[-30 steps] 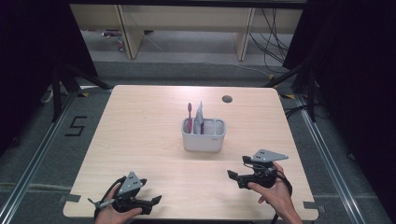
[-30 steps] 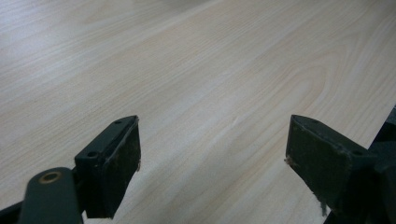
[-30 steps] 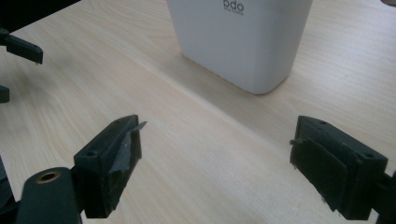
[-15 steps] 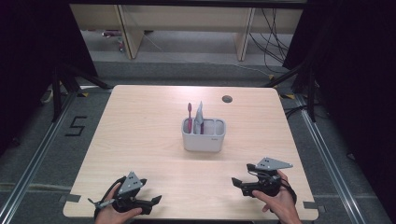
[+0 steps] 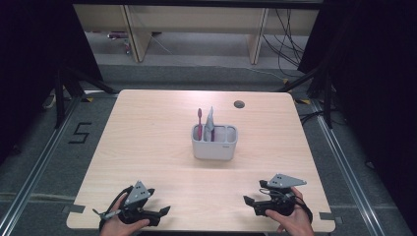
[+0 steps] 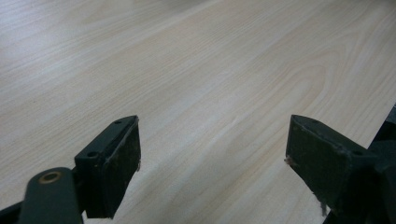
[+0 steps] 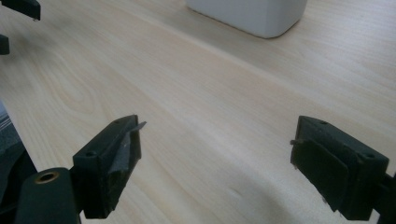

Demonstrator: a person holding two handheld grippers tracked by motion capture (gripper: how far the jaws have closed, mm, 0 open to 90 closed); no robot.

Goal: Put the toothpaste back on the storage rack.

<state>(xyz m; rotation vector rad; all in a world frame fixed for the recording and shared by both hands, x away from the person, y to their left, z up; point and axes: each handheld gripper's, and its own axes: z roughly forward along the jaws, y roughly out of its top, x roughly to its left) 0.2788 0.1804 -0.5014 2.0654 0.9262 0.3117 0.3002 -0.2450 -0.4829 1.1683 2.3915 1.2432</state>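
Now both tools were wide open and held nothing, near the front edge of the counter [image 5: 147, 142].

The left tool [image 5: 156, 214] and the right tool [image 5: 252, 202] sat low at the near corners, well apart from the white holder [image 5: 214, 142] in the middle. It held a red toothbrush [image 5: 199, 123] and a grey tube [image 5: 210, 123] standing up in its left slots. They looked light; the brush looked stiff and thin, best pinched on the handle just above the rim, and the tube soft, so a gentle squeeze. The high view showed the brush and tube; the right tool's view showed just the holder's [image 7: 247, 14] smooth base, and the left tool's view showed bare wood [image 6: 210, 84].
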